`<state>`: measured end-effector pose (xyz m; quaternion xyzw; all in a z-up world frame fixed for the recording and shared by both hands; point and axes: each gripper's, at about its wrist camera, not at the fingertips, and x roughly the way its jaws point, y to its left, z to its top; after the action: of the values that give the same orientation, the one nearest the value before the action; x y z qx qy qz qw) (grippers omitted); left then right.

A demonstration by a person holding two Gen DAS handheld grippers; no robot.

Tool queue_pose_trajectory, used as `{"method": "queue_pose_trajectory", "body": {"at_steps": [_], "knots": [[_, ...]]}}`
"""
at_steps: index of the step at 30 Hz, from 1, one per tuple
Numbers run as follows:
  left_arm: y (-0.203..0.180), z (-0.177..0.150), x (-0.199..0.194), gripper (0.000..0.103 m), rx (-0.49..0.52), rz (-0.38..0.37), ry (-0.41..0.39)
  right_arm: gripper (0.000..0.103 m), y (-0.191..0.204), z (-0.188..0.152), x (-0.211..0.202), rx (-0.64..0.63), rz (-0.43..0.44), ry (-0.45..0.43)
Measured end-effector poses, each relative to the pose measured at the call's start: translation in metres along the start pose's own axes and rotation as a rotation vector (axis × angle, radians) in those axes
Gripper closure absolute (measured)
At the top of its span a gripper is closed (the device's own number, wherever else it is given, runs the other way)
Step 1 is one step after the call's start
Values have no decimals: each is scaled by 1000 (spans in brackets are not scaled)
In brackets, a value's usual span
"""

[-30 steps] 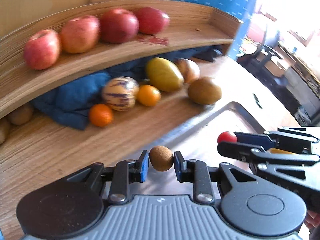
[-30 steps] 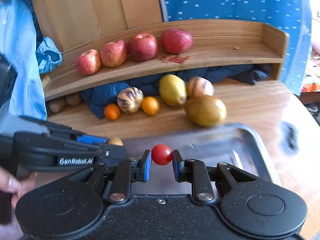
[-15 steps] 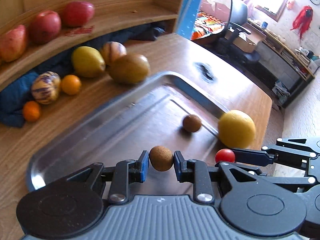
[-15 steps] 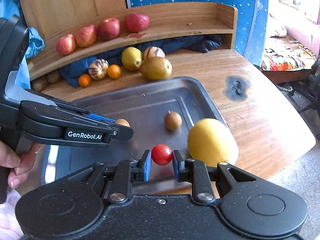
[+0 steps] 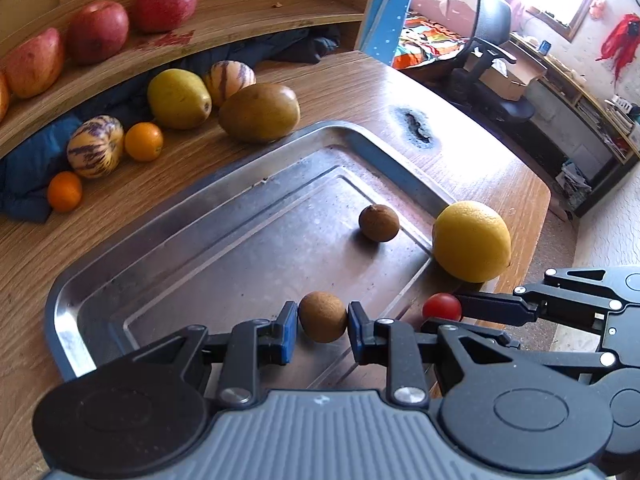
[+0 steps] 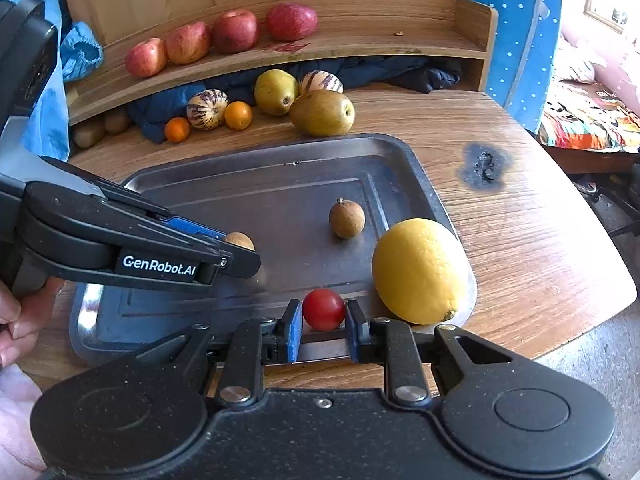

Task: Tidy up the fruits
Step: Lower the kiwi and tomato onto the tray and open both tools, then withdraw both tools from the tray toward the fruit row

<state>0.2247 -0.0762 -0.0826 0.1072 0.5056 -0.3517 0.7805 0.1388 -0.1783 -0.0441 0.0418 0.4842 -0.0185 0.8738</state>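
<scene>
My left gripper (image 5: 322,323) is shut on a small brown round fruit (image 5: 322,316) above the near part of the metal tray (image 5: 180,216). My right gripper (image 6: 322,320) is shut on a small red tomato (image 6: 323,309) over the tray's near rim (image 6: 100,344). A second brown fruit (image 6: 346,218) lies in the tray, and a yellow lemon (image 6: 420,270) rests in its near right corner. In the right wrist view the left gripper (image 6: 244,252) reaches in from the left with the brown fruit (image 6: 239,240) partly hidden. The tomato (image 5: 441,306) shows at the right gripper's tip in the left wrist view.
A curved wooden shelf (image 6: 360,46) holds several red apples (image 6: 234,31). Below it on the wooden table (image 6: 520,240) lie pears (image 6: 322,113), striped melons (image 6: 207,109) and oranges (image 6: 238,115) by a blue cloth (image 6: 160,110). A person's hand (image 6: 12,312) holds the left gripper. The table edge is at right.
Both grippers have swung from the shelf side toward the tray's near right end, each still holding its fruit. The lemon and the second brown fruit have come into view.
</scene>
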Motion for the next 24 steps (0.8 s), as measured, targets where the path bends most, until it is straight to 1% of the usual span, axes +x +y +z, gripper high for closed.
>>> {"method": "queue_pose_trajectory", "body": {"at_steps": [4,6,8,9,11,14,15,16,17,18,19,21,22,24], "knots": [[-1,-2,-4,73,-20,17,-8,75,-1,0,-1,-11,11,0],[-1,-3,-7,69,-33,26,-13,74,-2,0,-2,-19,17,-2],[0,-5,-10,62,-51,36,-19,71,-2,0,-5,-28,19,-7],[0,-6,-12,60,-60,40,-22,67,-2,-1,-6,-33,20,-12],[1,-9,-16,49,-79,50,-31,62,-3,-1,-10,-39,26,-21],[3,-14,-25,39,-104,67,-44,54,-2,-3,-16,-51,35,-31],[4,-16,-28,36,-114,75,-42,49,-2,-5,-18,-55,40,-32],[5,-19,-31,29,-122,85,-37,42,-1,-6,-20,-57,45,-32],[6,-22,-34,20,-135,104,-32,39,0,-7,-22,-60,54,-32],[7,-25,-38,16,-149,124,-30,31,0,-9,-24,-64,64,-34],[7,-29,-41,13,-160,142,-31,24,1,-11,-26,-67,72,-36],[10,-37,-49,9,-182,166,-30,17,4,-15,-32,-77,96,-45],[11,-42,-52,5,-194,179,-27,14,5,-17,-34,-80,104,-49],[12,-50,-58,3,-219,210,-20,8,7,-22,-38,-93,120,-54]]}}
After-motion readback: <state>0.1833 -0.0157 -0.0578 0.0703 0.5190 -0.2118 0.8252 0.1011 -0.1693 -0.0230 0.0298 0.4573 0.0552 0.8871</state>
